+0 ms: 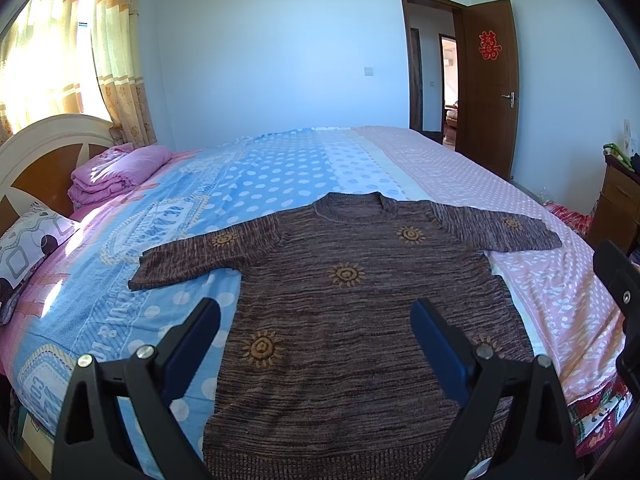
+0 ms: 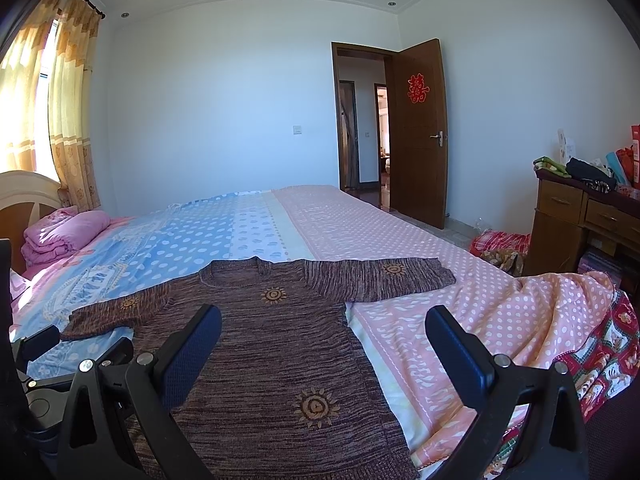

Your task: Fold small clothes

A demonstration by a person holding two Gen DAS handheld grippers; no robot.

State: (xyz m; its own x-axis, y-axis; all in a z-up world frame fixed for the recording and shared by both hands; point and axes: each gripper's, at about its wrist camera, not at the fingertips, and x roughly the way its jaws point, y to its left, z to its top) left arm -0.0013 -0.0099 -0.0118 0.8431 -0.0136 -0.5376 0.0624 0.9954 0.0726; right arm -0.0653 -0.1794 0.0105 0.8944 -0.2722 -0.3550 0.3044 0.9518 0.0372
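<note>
A brown knitted sweater (image 1: pixel 340 312) with yellow sun patterns lies flat on the bed, front up, both sleeves spread out sideways, collar at the far end. It also shows in the right wrist view (image 2: pixel 272 344). My left gripper (image 1: pixel 316 320) is open and empty, held above the sweater's lower body near the hem. My right gripper (image 2: pixel 324 328) is open and empty, above the sweater's right lower edge and the pink sheet. The right gripper's body shows at the right edge of the left wrist view (image 1: pixel 620 292).
The bed (image 1: pixel 280 168) has a blue and pink dotted sheet. A folded pink blanket (image 1: pixel 116 172) and a pillow (image 1: pixel 28 240) lie by the headboard at left. A wooden dresser (image 2: pixel 580 216) stands at right, an open door (image 2: pixel 420 132) behind.
</note>
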